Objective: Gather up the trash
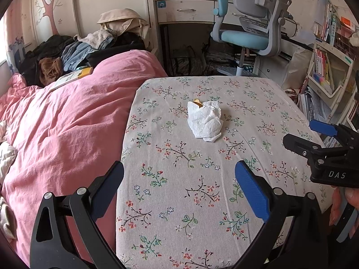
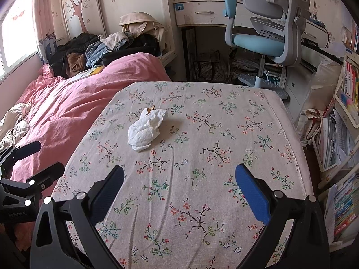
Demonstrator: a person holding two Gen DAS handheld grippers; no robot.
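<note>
A crumpled white tissue (image 1: 205, 120) with a small yellow-brown scrap (image 1: 198, 102) at its far end lies on the floral tablecloth (image 1: 179, 179). It also shows in the right wrist view (image 2: 145, 130). My left gripper (image 1: 179, 186) is open and empty, above the near part of the table, short of the tissue. My right gripper (image 2: 179, 188) is open and empty, to the right of the tissue and nearer. The right gripper shows at the right edge of the left wrist view (image 1: 314, 137); the left gripper shows at the left edge of the right wrist view (image 2: 42, 157).
A bed with a pink duvet (image 1: 67, 123) and a pile of clothes (image 1: 74, 51) adjoins the table's left side. A blue and grey desk chair (image 1: 251, 27) and a desk stand beyond the table. Shelves of books (image 2: 345, 134) crowd the right.
</note>
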